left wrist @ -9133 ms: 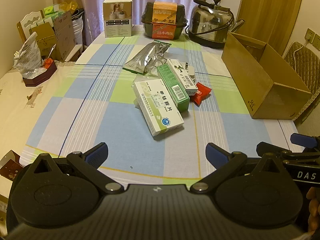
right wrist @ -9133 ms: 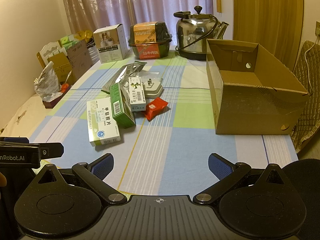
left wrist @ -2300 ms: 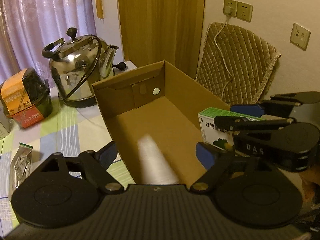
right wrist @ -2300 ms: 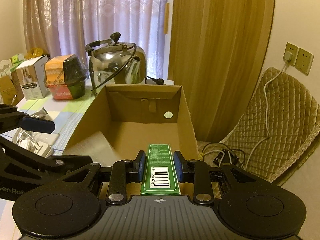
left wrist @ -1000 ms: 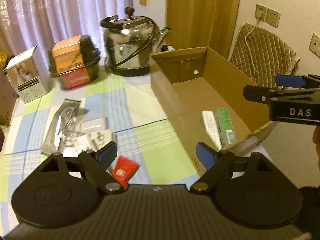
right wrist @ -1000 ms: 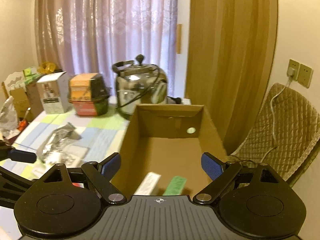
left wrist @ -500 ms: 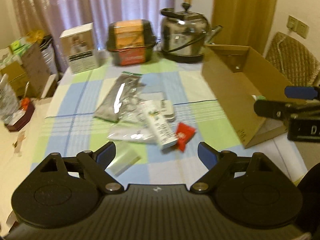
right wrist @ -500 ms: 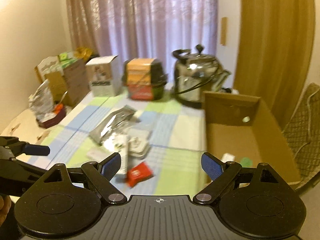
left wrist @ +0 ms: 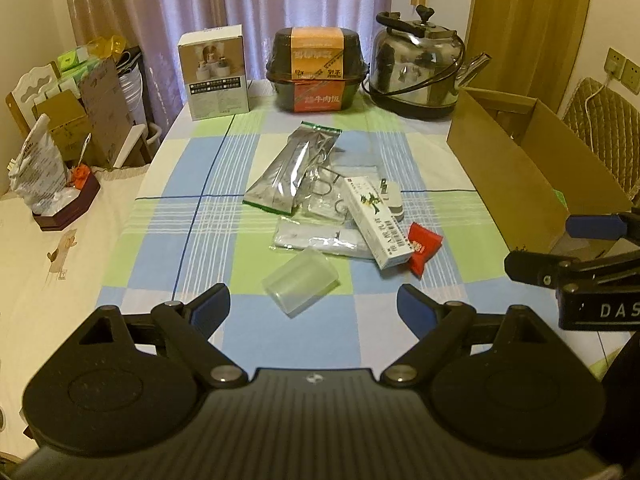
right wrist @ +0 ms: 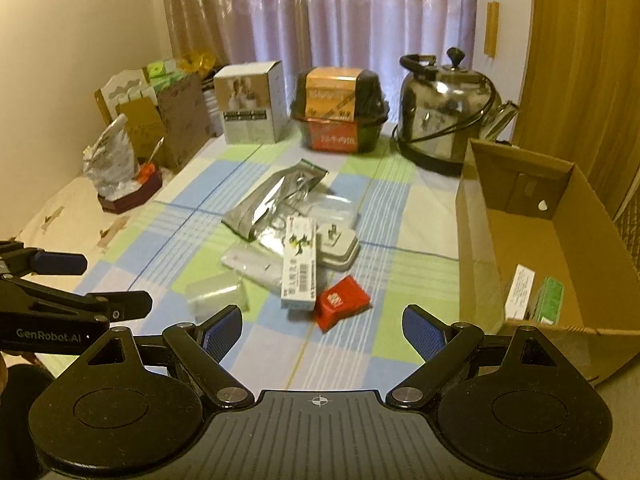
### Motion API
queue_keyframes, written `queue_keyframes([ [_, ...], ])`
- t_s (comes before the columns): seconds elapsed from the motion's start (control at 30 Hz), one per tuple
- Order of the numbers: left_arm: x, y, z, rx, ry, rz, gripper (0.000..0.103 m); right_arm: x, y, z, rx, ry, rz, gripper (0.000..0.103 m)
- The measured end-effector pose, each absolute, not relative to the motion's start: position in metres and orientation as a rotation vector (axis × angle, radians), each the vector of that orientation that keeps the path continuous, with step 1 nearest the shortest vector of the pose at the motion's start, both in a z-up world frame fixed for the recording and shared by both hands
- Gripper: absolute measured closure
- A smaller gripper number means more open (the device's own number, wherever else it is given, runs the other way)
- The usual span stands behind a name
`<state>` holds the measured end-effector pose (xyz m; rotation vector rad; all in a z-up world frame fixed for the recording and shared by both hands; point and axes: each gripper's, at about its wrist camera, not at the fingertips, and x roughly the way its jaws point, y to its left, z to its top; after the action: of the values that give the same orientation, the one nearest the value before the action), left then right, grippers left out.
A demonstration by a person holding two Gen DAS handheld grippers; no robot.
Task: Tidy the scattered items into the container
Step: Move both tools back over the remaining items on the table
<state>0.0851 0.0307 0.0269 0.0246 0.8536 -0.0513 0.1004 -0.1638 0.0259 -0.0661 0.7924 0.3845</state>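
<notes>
1. We hold the left gripper [left wrist: 313,307] low over the near edge of the checked tablecloth [left wrist: 208,184]. Its blue-padded fingers [left wrist: 211,307] are spread wide and grip nothing.
2. At 12 o'clock from that gripper, just beyond it, a clear plastic cup [left wrist: 301,281] lies on its side.
3. Past the cup, still near 12 o'clock, the scattered pile sits mid-table. A silver foil pouch [left wrist: 295,168] lies farthest back, and clear plastic bags [left wrist: 320,237] lie flat under a long white box [left wrist: 377,221].
4. A white plug adapter [right wrist: 337,249] touches that box on its far side, toward 1 o'clock.
5. A red packet [left wrist: 423,246] lies against the box's near end, at about 1 o'clock from the left gripper.
6. Our right gripper [right wrist: 322,329] hovers over the near table edge too. Its fingers [right wrist: 421,331] are wide apart and empty, with the red packet close ahead at 12 o'clock.
7. The cardboard box [right wrist: 476,240] stands open on the table's right edge, at 2 o'clock from the right gripper.
8. Inside it, near the front wall, a white carton [right wrist: 519,291] and a green carton [right wrist: 550,299] lie side by side.
9. Along the far edge stand a white product box [left wrist: 214,73], a black food tub [left wrist: 316,70] and a steel kettle [left wrist: 420,76].
</notes>
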Motion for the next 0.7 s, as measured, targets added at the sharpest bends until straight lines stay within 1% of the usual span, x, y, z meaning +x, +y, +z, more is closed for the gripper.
queue_keyframes([
  [0.4,0.091,0.043,0.011,0.054,0.886,-0.048,0.015,0.108,-0.158,0.006,-0.077,0.840,0.381,0.011],
  [0.57,0.102,0.051,-0.004,0.092,0.910,-0.061,0.015,0.111,-0.157,-0.007,-0.098,0.850,0.385,0.011],
  [0.7,0.116,0.058,-0.021,0.066,0.943,-0.056,0.015,0.113,-0.155,-0.021,-0.118,0.849,0.387,0.011],
])
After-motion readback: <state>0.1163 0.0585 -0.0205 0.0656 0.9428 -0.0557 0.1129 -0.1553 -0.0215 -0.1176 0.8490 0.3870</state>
